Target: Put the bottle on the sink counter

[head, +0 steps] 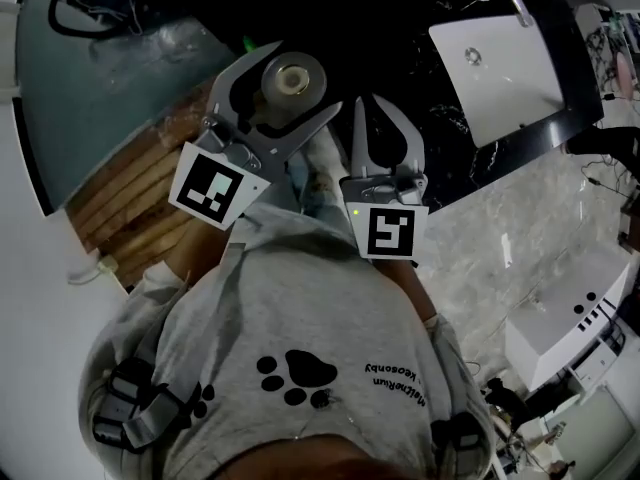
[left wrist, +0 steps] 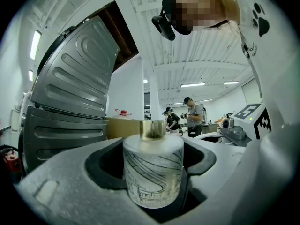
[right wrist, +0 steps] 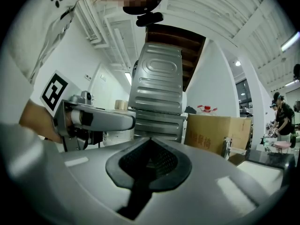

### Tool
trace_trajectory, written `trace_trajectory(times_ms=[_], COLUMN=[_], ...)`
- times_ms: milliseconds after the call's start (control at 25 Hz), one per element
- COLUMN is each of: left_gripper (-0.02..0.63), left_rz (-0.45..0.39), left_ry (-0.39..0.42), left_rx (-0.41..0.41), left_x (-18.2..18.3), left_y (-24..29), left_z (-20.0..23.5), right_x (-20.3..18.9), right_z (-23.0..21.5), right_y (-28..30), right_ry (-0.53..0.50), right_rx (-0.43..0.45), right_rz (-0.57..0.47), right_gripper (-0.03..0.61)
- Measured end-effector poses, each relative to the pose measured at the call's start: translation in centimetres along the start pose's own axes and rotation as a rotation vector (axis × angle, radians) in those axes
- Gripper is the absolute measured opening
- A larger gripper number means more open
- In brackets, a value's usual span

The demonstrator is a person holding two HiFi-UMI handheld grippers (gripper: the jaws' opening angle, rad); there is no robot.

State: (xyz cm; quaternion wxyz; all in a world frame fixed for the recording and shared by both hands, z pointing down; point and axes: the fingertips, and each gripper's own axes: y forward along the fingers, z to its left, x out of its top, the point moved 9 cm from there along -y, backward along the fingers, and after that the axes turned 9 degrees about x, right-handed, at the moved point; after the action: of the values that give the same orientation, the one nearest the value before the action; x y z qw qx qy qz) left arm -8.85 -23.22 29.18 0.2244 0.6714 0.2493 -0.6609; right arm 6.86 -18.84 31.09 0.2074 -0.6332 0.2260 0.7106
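Note:
A frosted white bottle [left wrist: 152,172] with a black line drawing and a gold neck stands upright between the left gripper's jaws. The pads of my left gripper [left wrist: 152,159] press on both its sides. From the head view I look down on the bottle's round top [head: 289,80] in the left gripper [head: 300,80], held in front of the person's chest. Beside it on the right, the right gripper [head: 378,118] is shut with nothing in it. Its own view shows the right gripper [right wrist: 149,161] with jaws together. The white sink [head: 495,68] sits in a black marble counter [head: 440,128] at the upper right.
A wooden slatted surface [head: 130,188] and a round glass top [head: 100,58] lie at the left. A white appliance [head: 560,328] stands on the marble floor at lower right. A ribbed metal panel [left wrist: 70,102], a cardboard box [right wrist: 218,132] and people [left wrist: 194,116] stand ahead.

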Motion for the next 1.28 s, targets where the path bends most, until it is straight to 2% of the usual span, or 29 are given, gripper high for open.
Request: trace_trajectory(times_ms=[480,1280], left_gripper=[0.342,0.342], left_rz=[0.024,0.065], left_ry=[-0.019,-0.020], left_rx=[-0.086,-0.215], left_x=[-4.1,-11.1], left_y=[4.2,10.2], left_z=[4.6,9.3], right_x=[-2.4,-7.3], right_z=[-0.8,-2.3], right_y=[4.7,10.6], right_ry=[0.004,0.013], right_rx=[-0.052,-0.106], right_rz=[0.079,0.234], right_gripper=[0.002,0.002])
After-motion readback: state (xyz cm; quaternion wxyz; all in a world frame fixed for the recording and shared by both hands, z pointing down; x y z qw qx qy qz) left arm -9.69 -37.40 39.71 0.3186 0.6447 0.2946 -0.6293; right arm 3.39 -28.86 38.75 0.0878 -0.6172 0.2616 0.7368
